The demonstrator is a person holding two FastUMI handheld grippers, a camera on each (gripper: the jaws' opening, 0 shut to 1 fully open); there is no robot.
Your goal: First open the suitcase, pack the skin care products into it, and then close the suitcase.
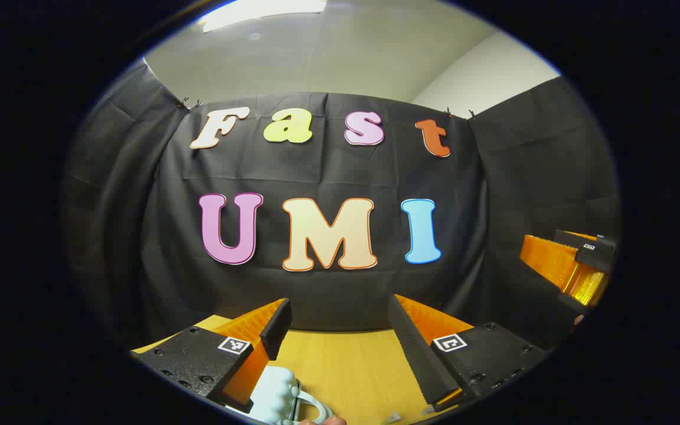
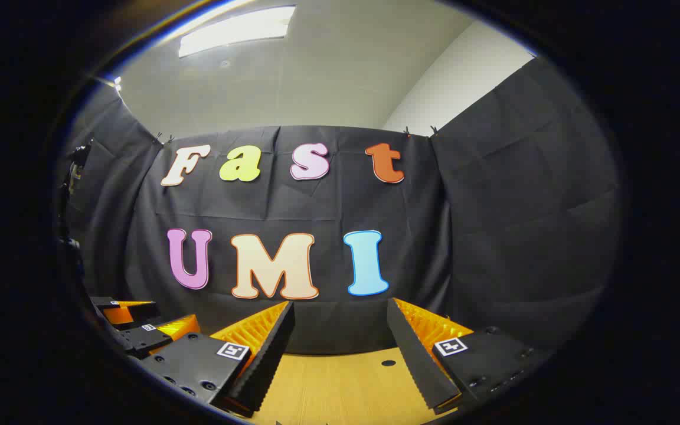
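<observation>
Both grippers, left gripper (image 1: 340, 330) and right gripper (image 2: 340, 333), hover wide apart and empty over the wooden surface (image 1: 346, 366), facing the far edge, with a pale object (image 1: 278, 395), possibly the suitcase, nearest the left gripper, just below its fingers.

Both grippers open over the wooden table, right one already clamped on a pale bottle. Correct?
Not quite. The right gripper holds nothing: the right gripper view shows its fingers apart with only bare wooden table between them. The left gripper is open too; a pale object lies low beside its finger, ungripped.
</observation>
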